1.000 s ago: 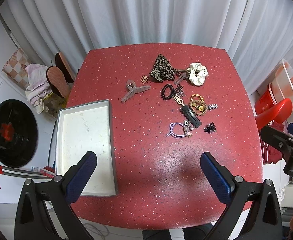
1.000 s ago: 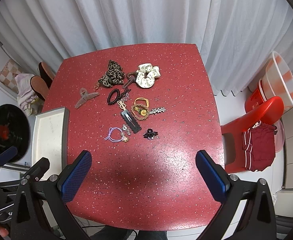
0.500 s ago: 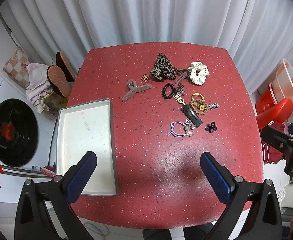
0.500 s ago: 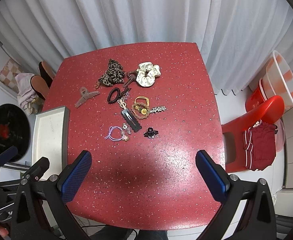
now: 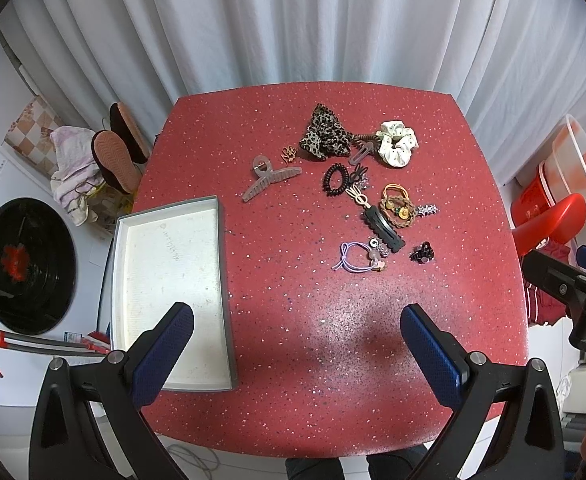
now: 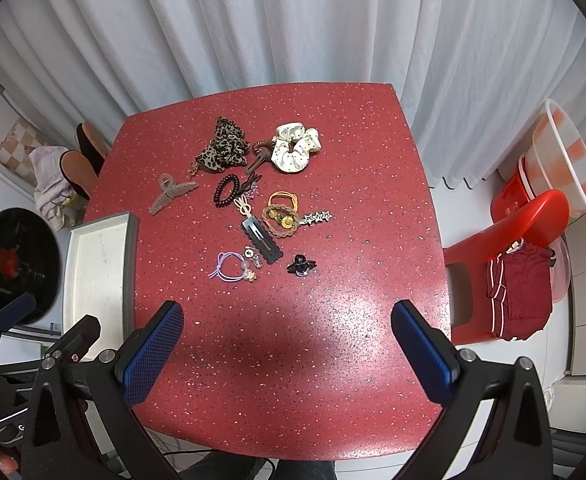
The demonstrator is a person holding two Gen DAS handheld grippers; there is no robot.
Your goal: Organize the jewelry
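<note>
Hair accessories lie in a cluster on the red table (image 5: 293, 340): a leopard scrunchie (image 5: 324, 139), a white scrunchie (image 5: 397, 147), a grey claw clip (image 5: 267, 179), a black coil tie (image 5: 336, 179), a black flat clip (image 5: 382, 229), a purple tie (image 5: 353, 259) and a small black claw clip (image 5: 422, 253). An empty white tray (image 5: 165, 280) sits at the table's left edge. My left gripper (image 5: 295, 354) is open and empty above the near table. My right gripper (image 6: 289, 350) is open and empty, with the cluster (image 6: 253, 208) ahead of it.
White curtains hang behind the table. A red chair (image 6: 509, 240) with dark red clothes and a plastic basin (image 6: 565, 156) stand to the right. A washing machine (image 5: 21, 264) and shoes (image 5: 117, 156) are to the left.
Both views have shifted only slightly. Nothing on the table has moved and both grippers stay open.
</note>
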